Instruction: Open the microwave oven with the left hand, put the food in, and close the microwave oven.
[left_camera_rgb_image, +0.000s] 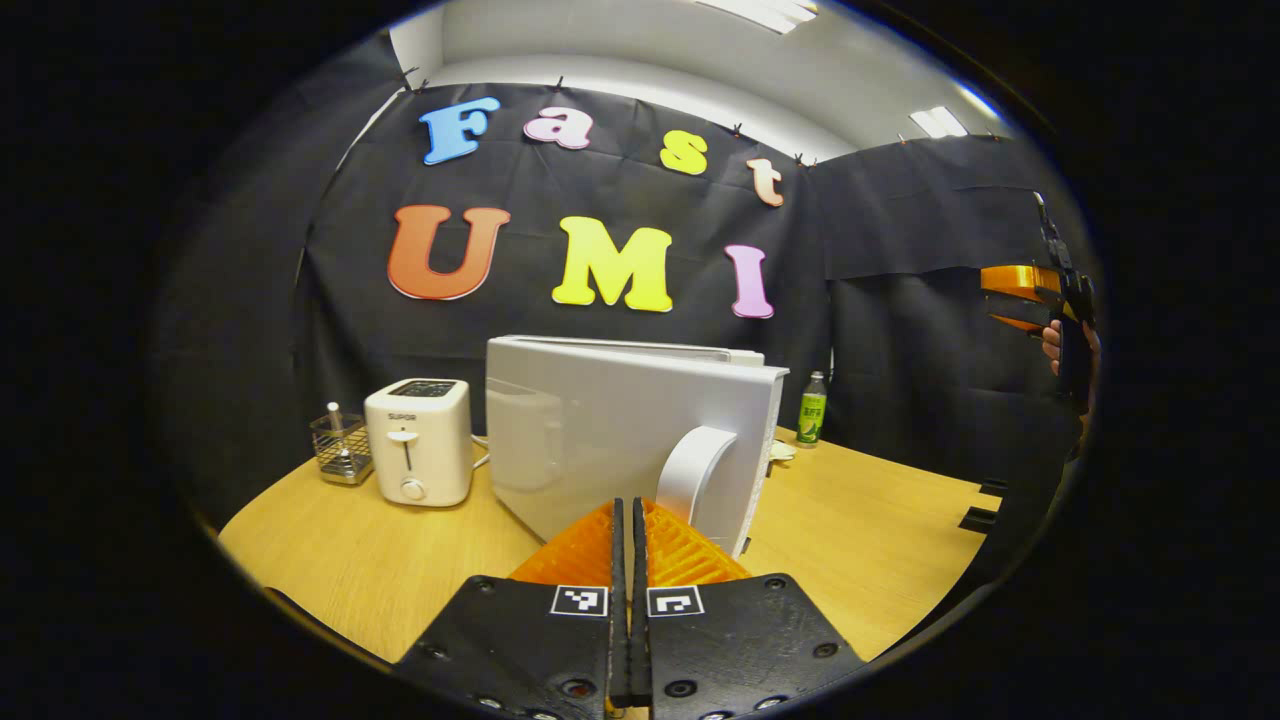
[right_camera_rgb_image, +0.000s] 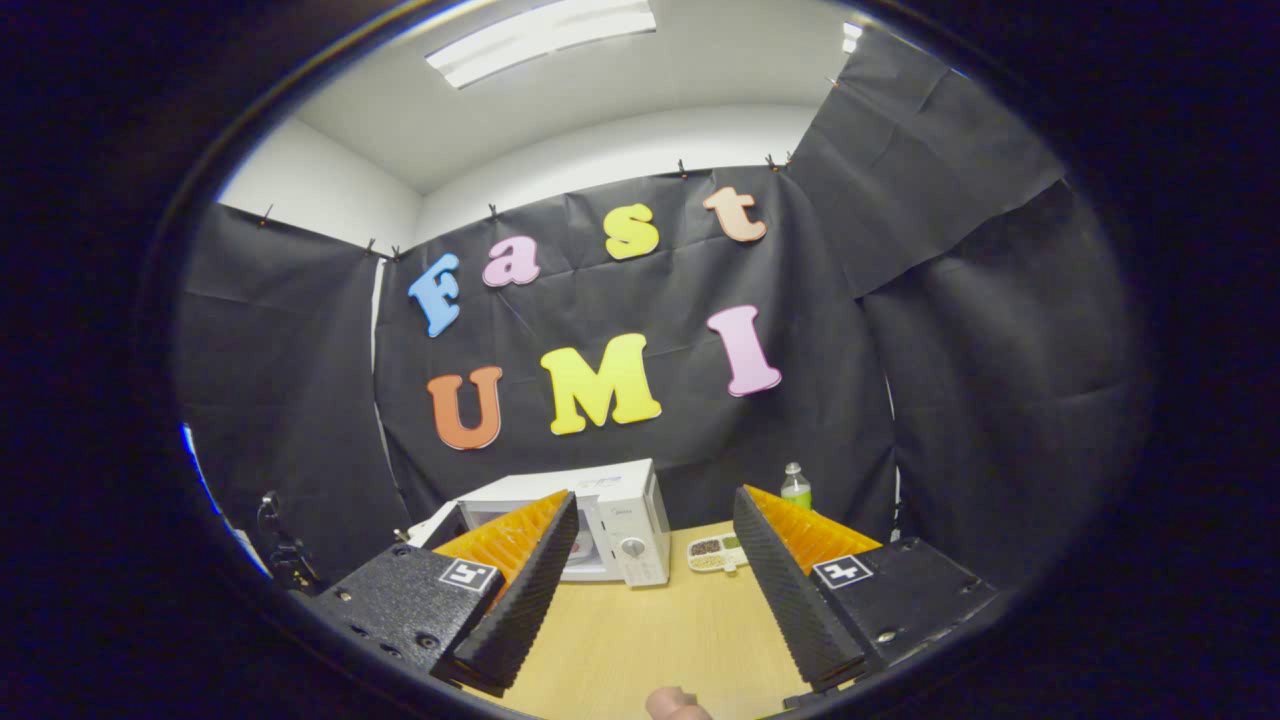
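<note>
now, your left gripper (left_camera_rgb_image: 630, 560) has its jaws pressed together; hook the stiff microwave door (left_camera_rgb_image: 610, 440) by its curved handle (left_camera_rgb_image: 695, 475), right gripper (right_camera_rgb_image: 650, 580) spread.

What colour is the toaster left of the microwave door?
Cream white, the toaster shows best in the left gripper view, beside the open microwave door.
</note>
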